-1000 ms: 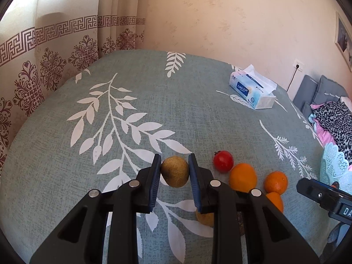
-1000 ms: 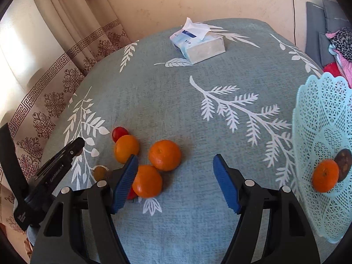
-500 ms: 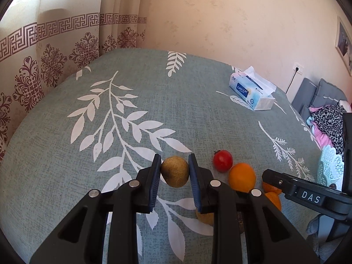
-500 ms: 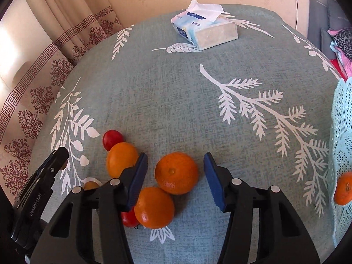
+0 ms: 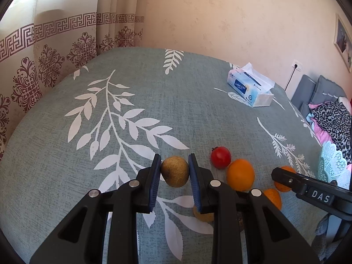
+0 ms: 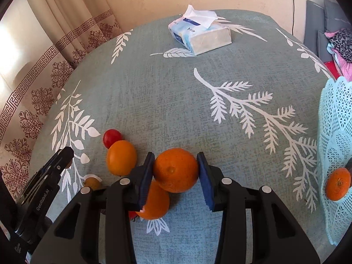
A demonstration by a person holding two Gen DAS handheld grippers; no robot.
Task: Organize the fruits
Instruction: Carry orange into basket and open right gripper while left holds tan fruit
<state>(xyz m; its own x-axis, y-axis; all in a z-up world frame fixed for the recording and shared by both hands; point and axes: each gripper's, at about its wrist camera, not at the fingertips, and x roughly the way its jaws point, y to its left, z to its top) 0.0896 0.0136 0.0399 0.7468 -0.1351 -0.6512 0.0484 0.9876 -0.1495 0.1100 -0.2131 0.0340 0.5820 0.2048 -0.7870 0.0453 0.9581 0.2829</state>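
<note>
My left gripper (image 5: 173, 171) is clamped on the brown fruit (image 5: 175, 171); my right gripper (image 6: 175, 171) has just closed onto an orange (image 6: 176, 169). One mandarin (image 6: 337, 183) lies in the basket (image 6: 334, 114) to its right; several fruits wait beside.

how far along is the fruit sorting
Early. Done: one orange sits in the basket. In hand: the left gripper is shut on a brown fruit; the right gripper, jaws just closing, clamps an orange. Left on the table: a tomato, two more oranges and a small fruit.
</note>
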